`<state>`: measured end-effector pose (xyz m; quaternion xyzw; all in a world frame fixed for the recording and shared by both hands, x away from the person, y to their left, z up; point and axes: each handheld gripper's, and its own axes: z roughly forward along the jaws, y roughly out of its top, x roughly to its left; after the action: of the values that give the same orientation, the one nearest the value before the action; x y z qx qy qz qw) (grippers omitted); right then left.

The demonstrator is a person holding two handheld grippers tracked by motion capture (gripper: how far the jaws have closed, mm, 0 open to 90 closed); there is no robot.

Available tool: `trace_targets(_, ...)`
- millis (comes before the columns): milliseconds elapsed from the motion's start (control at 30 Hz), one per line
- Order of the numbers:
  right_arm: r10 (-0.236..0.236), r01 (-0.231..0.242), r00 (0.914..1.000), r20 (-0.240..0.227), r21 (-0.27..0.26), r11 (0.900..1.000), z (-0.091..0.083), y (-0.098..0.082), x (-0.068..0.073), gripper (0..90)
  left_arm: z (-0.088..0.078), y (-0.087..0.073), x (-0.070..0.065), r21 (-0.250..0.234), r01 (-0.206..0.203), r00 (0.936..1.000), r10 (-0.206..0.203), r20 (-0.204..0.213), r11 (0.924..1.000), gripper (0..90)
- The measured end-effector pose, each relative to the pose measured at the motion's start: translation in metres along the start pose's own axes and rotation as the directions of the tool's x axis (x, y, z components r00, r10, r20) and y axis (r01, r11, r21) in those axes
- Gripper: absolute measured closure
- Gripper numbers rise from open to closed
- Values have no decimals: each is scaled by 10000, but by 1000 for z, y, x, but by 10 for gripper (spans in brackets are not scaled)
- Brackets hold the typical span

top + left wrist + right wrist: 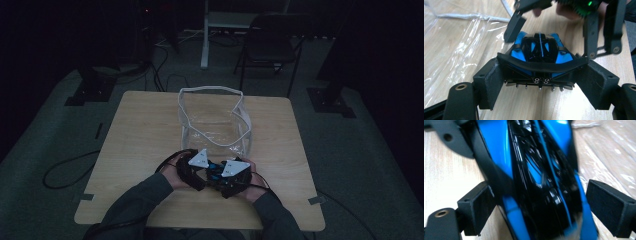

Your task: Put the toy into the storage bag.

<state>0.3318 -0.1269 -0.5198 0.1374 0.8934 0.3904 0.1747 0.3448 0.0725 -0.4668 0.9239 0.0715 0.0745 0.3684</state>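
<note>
Dim room, wooden desk [140, 150] seen from the high view. A clear plastic bag [214, 122] with white trim stands open on the desk, at the centre and toward its far side. Just in front of the bag, on the person's side, both hands meet over a blue and black toy car [216, 171].

Left claw [196, 172] sits just left of the car, grey three-cornered plate on top. In the left gripper view the left claw [541, 86] has its jaws spread wide on either side of the car's [540, 58] wide black end wing; the inner pads look close to the wing tips but contact cannot be told. Car rests on the desk [529, 107], the clear bag's film [456, 50] lying beside it.

Right claw [231, 180] sits just right of the car. In the left gripper view the right claw [549, 32] comes in from beyond the car, jaws apart, one finger beside the car's far blue flank.

In the right gripper view the right claw [537, 210] jaws stand apart with the car's [536, 182] body between them, blurred; gaps show at both pads, so no clamp. Bag film [614, 152] lies beyond the car.
</note>
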Motion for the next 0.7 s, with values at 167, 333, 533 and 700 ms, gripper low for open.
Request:
trace_targets(167,-92,90,9999,-141,-96,9999,3,1,-2,148,0,6,0,14,-165,9998,165,74,9999,252)
trace_targets(333,-332,332,9994,9,-332,9989,0,-1,-2,177,0,10,2,-20,-156,9998,156,141,9999,251)
trace_targets(533,-449,456,9989,104,-769,9960,-4,-4,-1,211,1,11,6,-249,127,9994,-119,331,9996,247)
trace_targets(700,-585,601,9981,183,-1064,9925,-6,-5,1,244,3,11,8,-312,370,9985,-357,424,9988,237)
